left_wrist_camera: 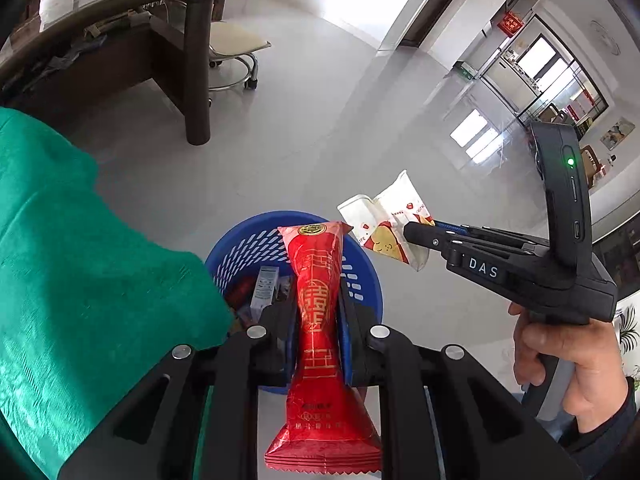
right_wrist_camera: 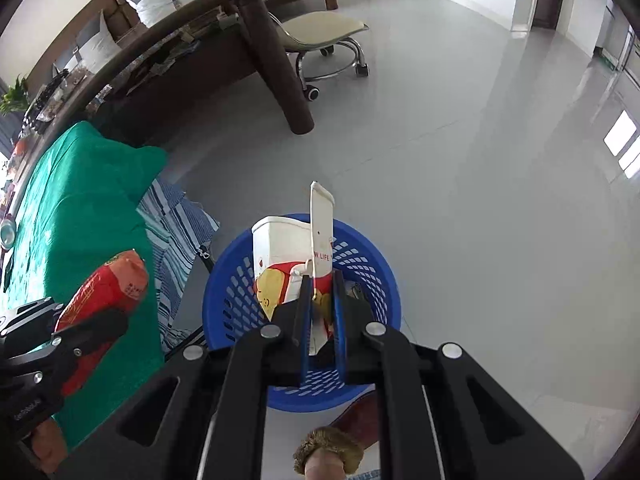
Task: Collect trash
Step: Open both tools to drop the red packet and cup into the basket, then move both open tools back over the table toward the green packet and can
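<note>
My left gripper (left_wrist_camera: 318,300) is shut on a long red snack wrapper (left_wrist_camera: 320,344) with gold print, held over the near side of a blue slotted basket (left_wrist_camera: 240,256) on the floor. My right gripper (right_wrist_camera: 322,280) is shut on a white wrapper (right_wrist_camera: 280,256) with a yellow and red picture, right above the same blue basket (right_wrist_camera: 224,292). In the left wrist view the right gripper (left_wrist_camera: 416,234) comes in from the right with the white wrapper (left_wrist_camera: 384,216) just beyond the basket's rim. The left gripper (right_wrist_camera: 116,320) with the red wrapper (right_wrist_camera: 108,284) appears at the left of the right wrist view. Several packets lie in the basket.
A table under a green cloth (left_wrist_camera: 80,280) stands left of the basket, with a striped cloth (right_wrist_camera: 180,224) hanging below it. A dark wooden desk (right_wrist_camera: 240,40) and a wheeled stool (right_wrist_camera: 324,28) stand farther off. Glossy grey floor (right_wrist_camera: 480,200) spreads to the right.
</note>
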A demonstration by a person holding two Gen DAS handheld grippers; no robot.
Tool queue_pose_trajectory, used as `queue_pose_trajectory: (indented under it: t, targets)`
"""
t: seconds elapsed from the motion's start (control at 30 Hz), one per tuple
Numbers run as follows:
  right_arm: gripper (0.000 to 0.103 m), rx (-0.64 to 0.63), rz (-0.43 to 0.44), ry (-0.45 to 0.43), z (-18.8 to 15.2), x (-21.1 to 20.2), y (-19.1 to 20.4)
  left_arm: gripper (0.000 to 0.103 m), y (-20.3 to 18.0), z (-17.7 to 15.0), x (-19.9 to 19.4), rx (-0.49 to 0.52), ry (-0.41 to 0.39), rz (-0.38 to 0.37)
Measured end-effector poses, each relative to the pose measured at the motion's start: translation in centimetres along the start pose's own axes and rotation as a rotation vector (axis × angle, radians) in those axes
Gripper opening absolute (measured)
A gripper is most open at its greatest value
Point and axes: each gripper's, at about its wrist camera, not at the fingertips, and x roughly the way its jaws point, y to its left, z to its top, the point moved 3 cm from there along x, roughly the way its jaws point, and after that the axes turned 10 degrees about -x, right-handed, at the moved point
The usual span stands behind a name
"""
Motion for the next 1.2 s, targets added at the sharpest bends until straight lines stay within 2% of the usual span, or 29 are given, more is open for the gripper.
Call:
queue_pose_trajectory:
  t: [0.13,0.17,0.2,0.27,0.3,0.37,0.5,0.57,0.67,0.73,0.83,0.97,1.1,1.2]
  targets:
    - [0.01,0.027,0.02,0.019,0.2,1.1,-1.1,0.018,0.0,0.8,1.4,0.0,-0.002,0.008]
    - [0.01,0.031,0.028,0.025,0.2,1.6,-1.2,0.027,0.0,1.0,1.7,0.0,-0.009,0.014]
    - [0.01,0.033,0.04,0.028,0.1,1.8,-1.4,0.051,-0.1,1.1,1.8,-0.003,-0.015,0.017]
    - [0.014,0.053,0.067,0.035,0.0,2.3,-1.9,0.068,0.0,1.4,2.0,-0.016,-0.041,0.014]
    - [0.019,0.068,0.082,0.039,-0.1,2.5,-2.1,0.07,0.0,1.5,2.1,-0.02,-0.042,0.013]
    - [0.051,0.082,0.081,0.025,-0.1,2.1,-2.5,0.072,0.1,1.5,2.0,-0.031,-0.038,0.02]
    - [0.061,0.098,0.08,-0.014,0.0,0.9,-2.9,0.084,0.0,1.2,-0.3,-0.012,-0.086,0.037]
    - [0.072,0.1,0.062,-0.034,0.1,0.4,-3.0,0.088,0.1,0.6,-2.9,0.01,-0.135,0.056]
    - [0.083,0.076,0.006,-0.075,0.6,-0.9,-2.5,0.093,0.7,-0.7,-6.9,0.034,-0.2,0.08]
    - [0.087,0.04,-0.054,-0.113,1.0,-2.0,-1.5,0.097,1.7,-2.2,-9.9,0.042,-0.243,0.1]
    - [0.09,-0.044,-0.116,-0.204,1.8,-4.1,1.3,0.097,4.7,-4.9,-13.5,0.032,-0.282,0.157]
    - [0.093,-0.138,-0.124,-0.312,1.8,-6.6,6.2,0.097,10.1,-8.5,-17.4,-0.016,-0.306,0.265]
    - [0.097,-0.285,-0.063,-0.39,0.5,-7.8,14.8,0.097,16.0,-11.5,-21.0,-0.122,-0.325,0.32]
    - [0.098,-0.402,0.004,-0.377,-1.3,-7.4,21.4,0.097,20.1,-13.5,-23.4,-0.183,-0.333,0.373]
